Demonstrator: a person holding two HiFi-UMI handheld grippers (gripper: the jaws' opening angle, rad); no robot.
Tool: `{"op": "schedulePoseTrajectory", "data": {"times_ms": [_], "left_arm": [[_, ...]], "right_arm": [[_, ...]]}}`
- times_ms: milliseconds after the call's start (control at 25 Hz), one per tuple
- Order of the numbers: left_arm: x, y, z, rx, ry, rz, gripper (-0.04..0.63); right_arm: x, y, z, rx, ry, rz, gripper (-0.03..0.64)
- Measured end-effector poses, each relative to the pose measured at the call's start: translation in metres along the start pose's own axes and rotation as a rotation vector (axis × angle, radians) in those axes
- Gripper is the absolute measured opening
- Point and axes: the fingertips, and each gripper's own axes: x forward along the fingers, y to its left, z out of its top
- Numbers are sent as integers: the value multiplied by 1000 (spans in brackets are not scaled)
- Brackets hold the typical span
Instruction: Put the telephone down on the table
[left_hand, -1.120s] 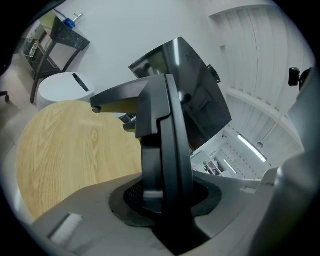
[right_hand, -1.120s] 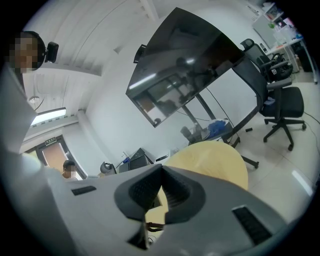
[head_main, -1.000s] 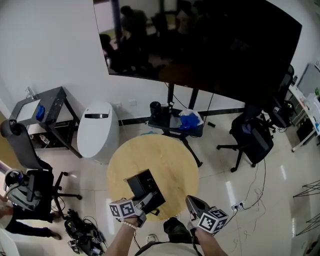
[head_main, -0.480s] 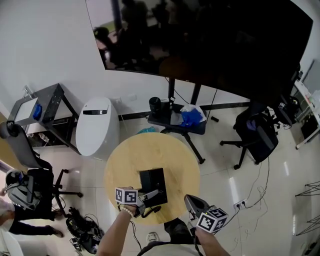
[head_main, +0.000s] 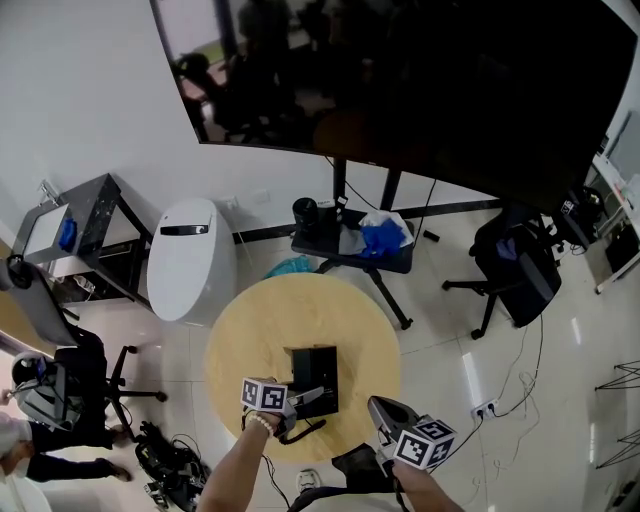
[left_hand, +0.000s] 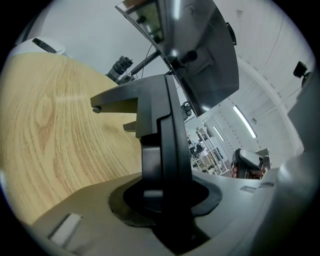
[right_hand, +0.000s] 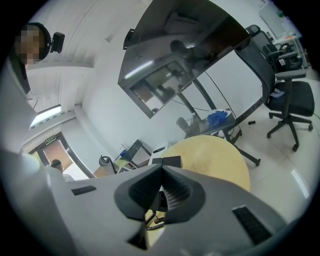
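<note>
1. Telephone (head_main: 313, 372) is lower than a second ago and has turned from skewed to roughly square-on. The left gripper (head_main: 308, 398) has come down with it.
2. It's a black unit, now over the near half of the round wooden tabletop (head_main: 260, 320), close to its middle line. Can't tell whether its base actually touches the wood.
3. Left jaws are partly closed and clamped on the telephone. The left gripper view shows the body edge-on, rising straight out from between them, with wood grain to its left.
4. Coiled cord (head_main: 300, 432) loops just below the left gripper at the tabletop's near edge.
5. Right gripper (head_main: 380, 408) is by the near-right rim of the tabletop, about where it was before, beside the telephone and not touching it. Its jaws are closed together with nothing held.
6. On the floor beyond the tabletop to the left is a white rounded unit (head_main: 190, 260).
7. Straight beyond the tabletop is a low stand carrying a blue bundle (head_main: 383, 238), under a large dark screen (head_main: 420, 90).
8. A black office chair (head_main: 515, 275) stands off to the right, well apart from the tabletop.
</note>
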Motion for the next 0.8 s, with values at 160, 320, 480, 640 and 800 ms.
{"op": "schedulePoseTrajectory", "data": {"times_ms": [160, 320, 480, 640, 800], "left_arm": [[4, 7, -1, 2, 9, 5, 163], [7, 11, -3, 28, 25, 5, 163], [5, 16, -6, 51, 22, 4, 166], [1, 21, -9, 71, 8, 32, 184], [-5, 31, -10, 101, -17, 93, 235]], "right_arm": [[3, -6, 3, 7, 7, -4, 3], [4, -11, 3, 11, 16, -8, 3], [4, -12, 0, 12, 22, -11, 3], [5, -11, 0, 12, 25, -10, 3], [7, -10, -3, 8, 32, -6, 3]]}}
